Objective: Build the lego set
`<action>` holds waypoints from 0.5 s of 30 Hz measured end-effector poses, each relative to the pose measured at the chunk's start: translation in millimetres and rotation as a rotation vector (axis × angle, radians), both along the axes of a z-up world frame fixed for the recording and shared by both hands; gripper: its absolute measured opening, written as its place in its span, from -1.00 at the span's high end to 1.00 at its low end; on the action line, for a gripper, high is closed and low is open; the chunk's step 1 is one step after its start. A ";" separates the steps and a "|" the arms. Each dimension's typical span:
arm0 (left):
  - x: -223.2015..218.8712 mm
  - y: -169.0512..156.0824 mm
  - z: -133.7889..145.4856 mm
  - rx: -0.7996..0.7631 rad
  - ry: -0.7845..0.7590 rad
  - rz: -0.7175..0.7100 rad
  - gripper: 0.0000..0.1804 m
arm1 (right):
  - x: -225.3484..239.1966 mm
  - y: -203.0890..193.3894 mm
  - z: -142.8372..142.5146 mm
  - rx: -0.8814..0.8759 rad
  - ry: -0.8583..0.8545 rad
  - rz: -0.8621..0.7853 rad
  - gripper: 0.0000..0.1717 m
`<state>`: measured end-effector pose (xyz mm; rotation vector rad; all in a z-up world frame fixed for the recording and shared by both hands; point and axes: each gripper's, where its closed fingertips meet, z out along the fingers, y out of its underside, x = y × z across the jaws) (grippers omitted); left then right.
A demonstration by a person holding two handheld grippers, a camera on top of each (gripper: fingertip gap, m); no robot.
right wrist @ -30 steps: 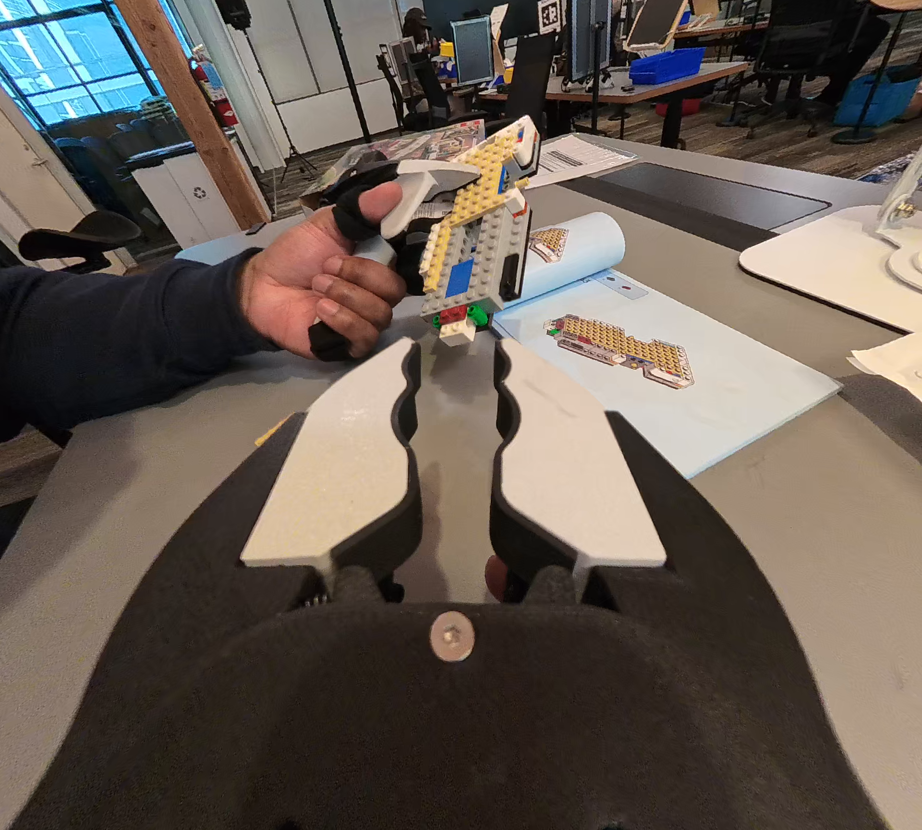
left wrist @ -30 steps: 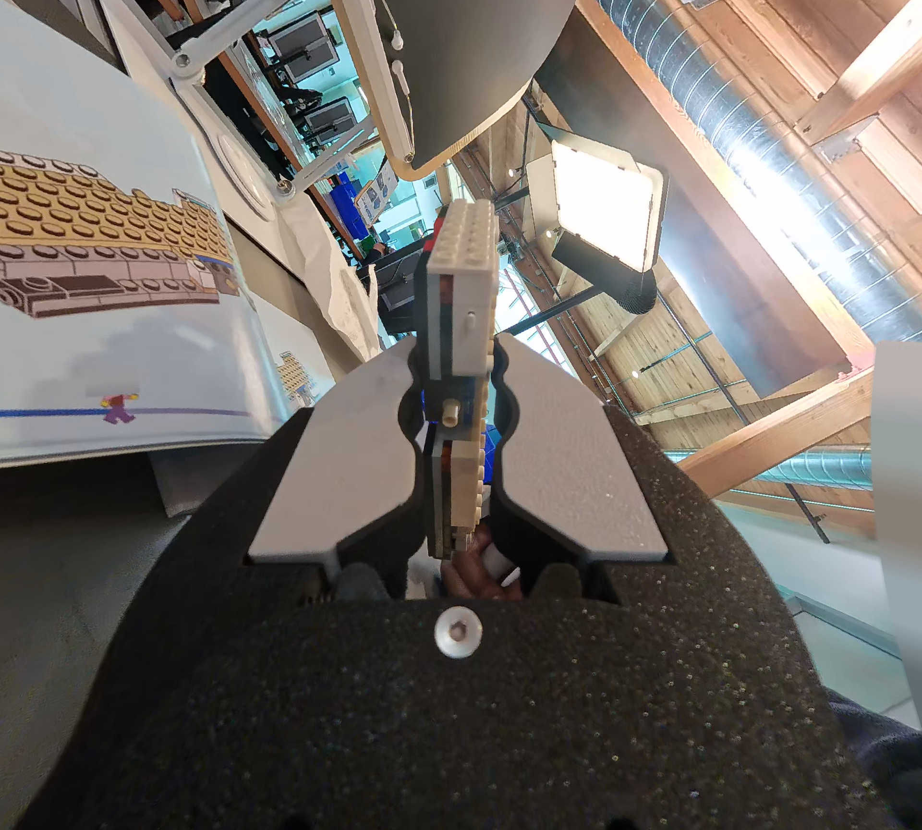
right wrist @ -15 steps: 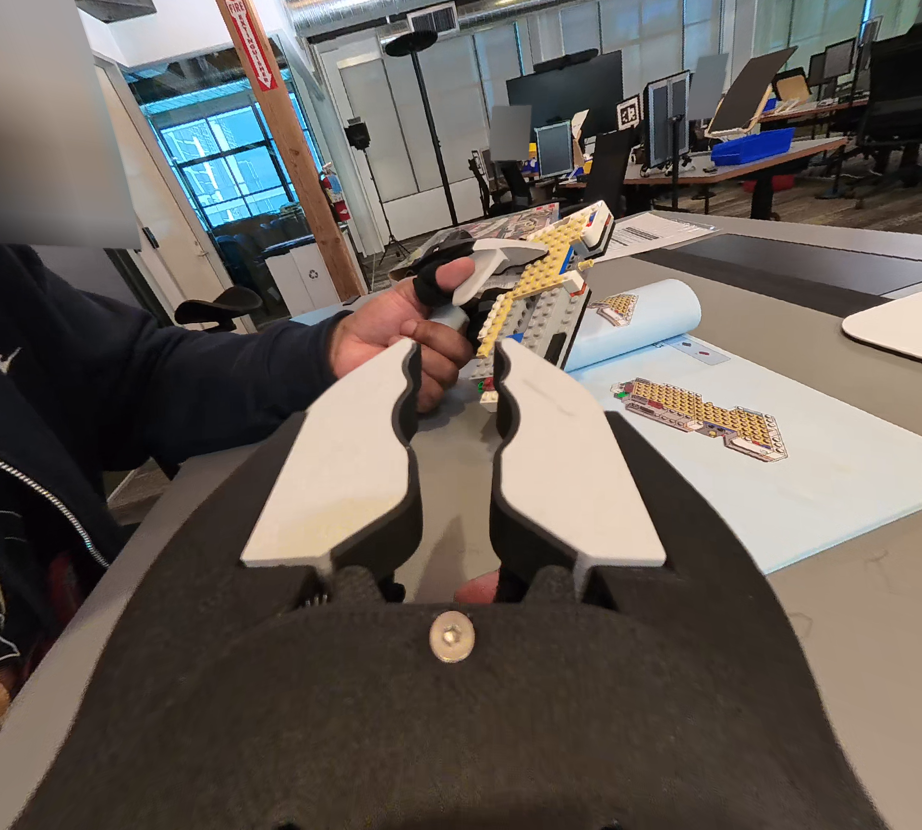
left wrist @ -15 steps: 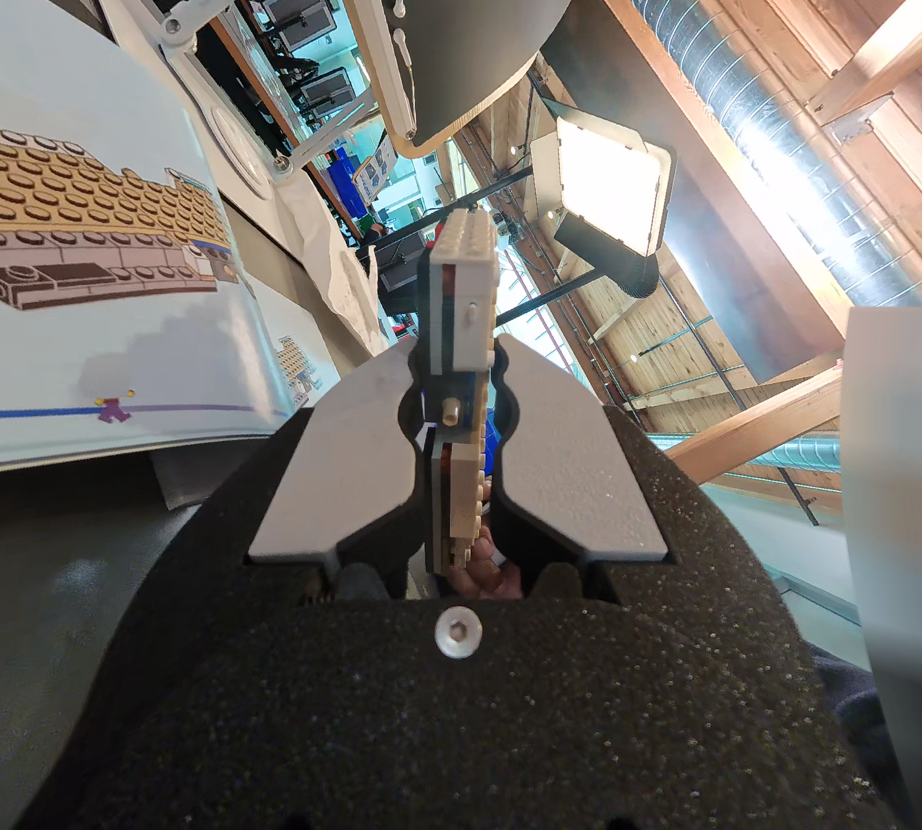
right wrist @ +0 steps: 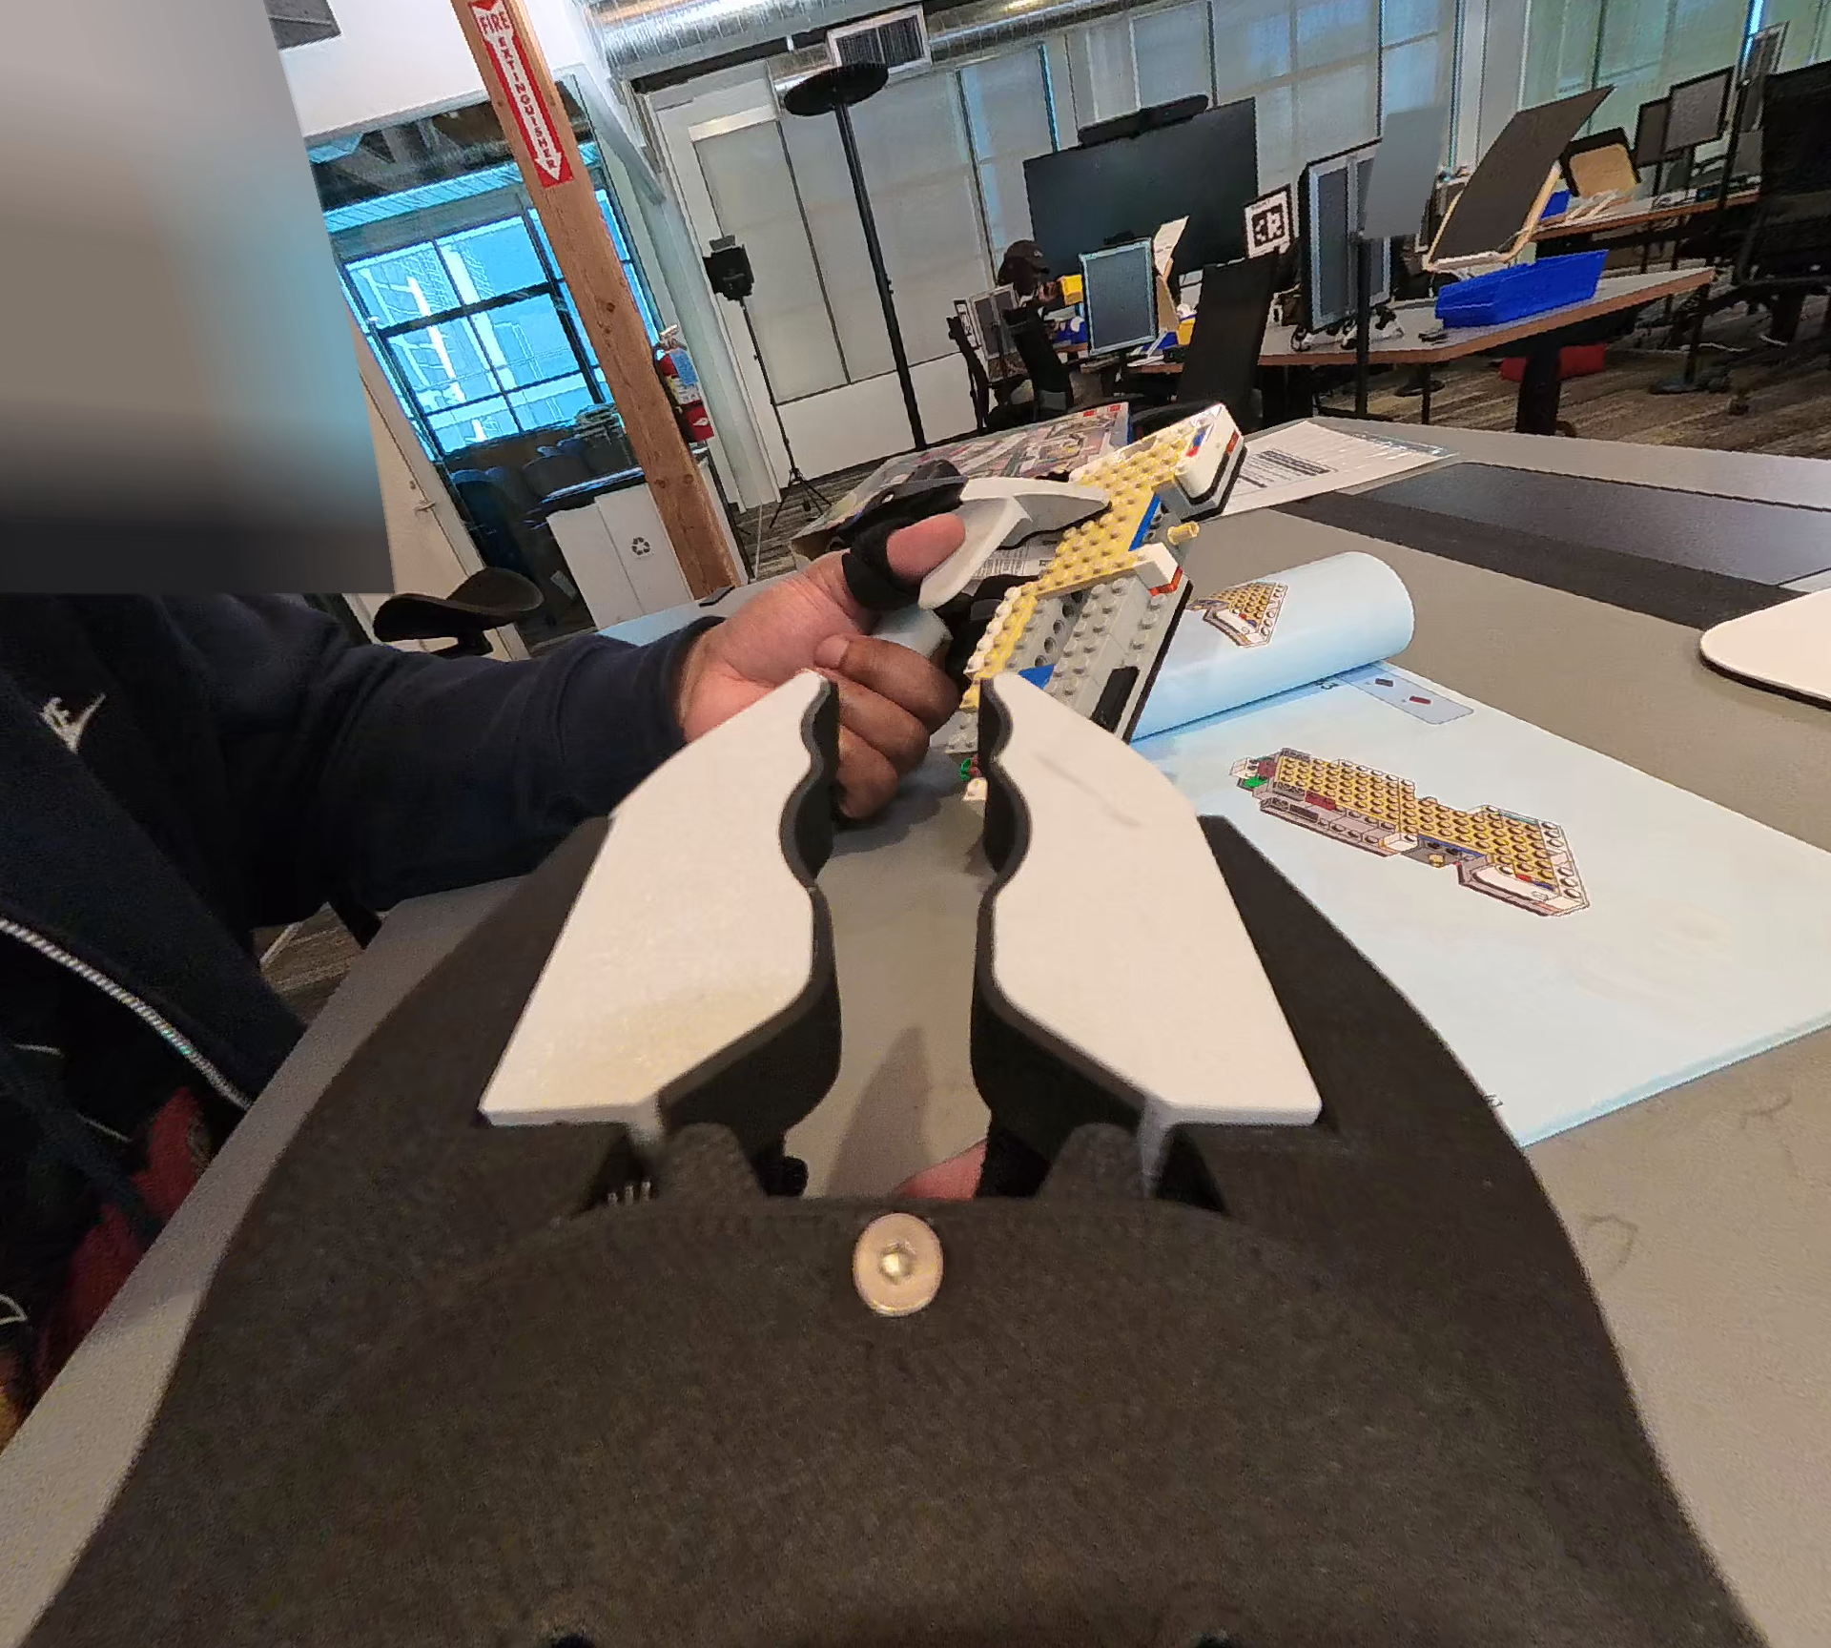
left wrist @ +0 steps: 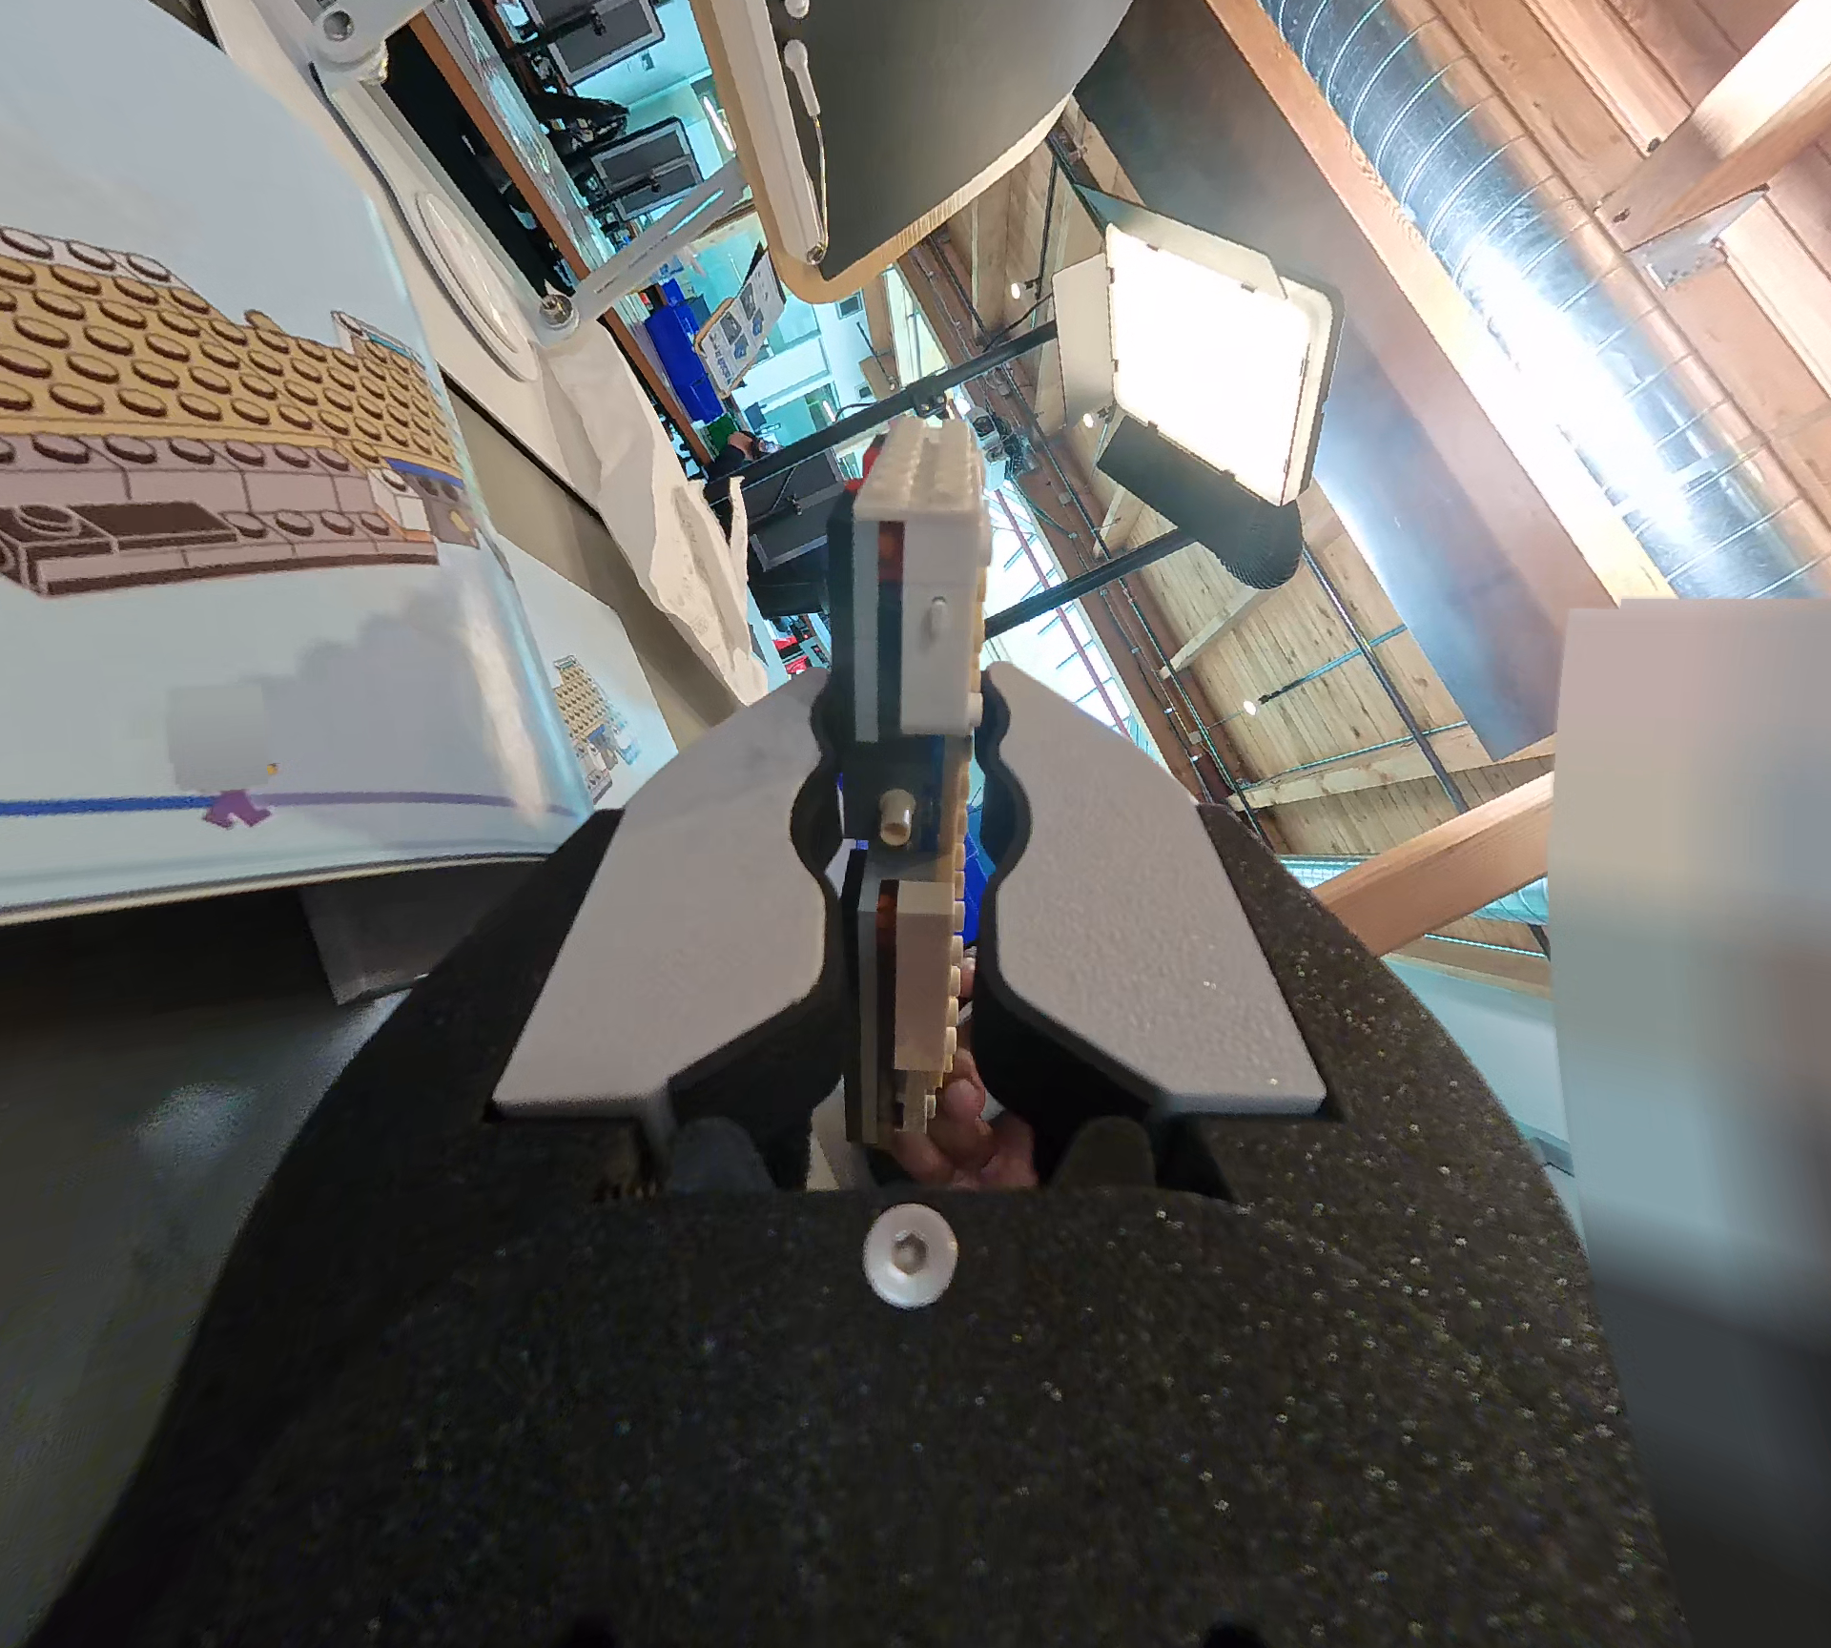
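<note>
Studded plastic makes up the brick model (left wrist: 916, 610), a flat slab of grey, tan, white and dark plates that is pinched edge-on between the pale fingers (left wrist: 694, 887) of the left gripper (left wrist: 904, 709). Both dark wavy pads are pressed against its faces, and a small cream peg is seen jutting from its edge. Only the thin edge is shown in the left wrist view; the broad studded face, yellow over grey with a blue patch, is shown only in the right wrist view (right wrist: 1090, 610), where the model is held tilted above the grey tabletop (right wrist: 1684, 659) by a hand (right wrist: 812, 679) in a dark sleeve. The model's lower end is cut off there by a finger of the right gripper (right wrist: 907, 768), whose fingers (right wrist: 1120, 907) are spread with nothing between them but bare tabletop. A pale blue instruction booklet (right wrist: 1486, 956), glossy and curled at the far page, is laid open just beside the model. Overhead, a bright square lamp (left wrist: 1204, 372), ribbed metal ducting and wooden beams are visible in the left view only.
</note>
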<state>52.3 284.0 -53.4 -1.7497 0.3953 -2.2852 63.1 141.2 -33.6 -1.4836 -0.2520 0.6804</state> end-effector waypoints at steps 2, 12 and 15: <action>0.4 -1.2 0.1 0.003 0.000 -0.005 0.74 | 0.2 -1.0 0.3 0.001 0.007 0.004 0.69; 1.1 -4.7 -0.7 0.020 0.012 -0.011 0.74 | -3.5 -3.0 -0.5 -0.004 -0.004 0.022 0.69; 1.4 -5.9 -1.4 0.021 0.020 -0.013 0.74 | -4.3 -2.5 -1.3 -0.010 -0.007 0.025 0.69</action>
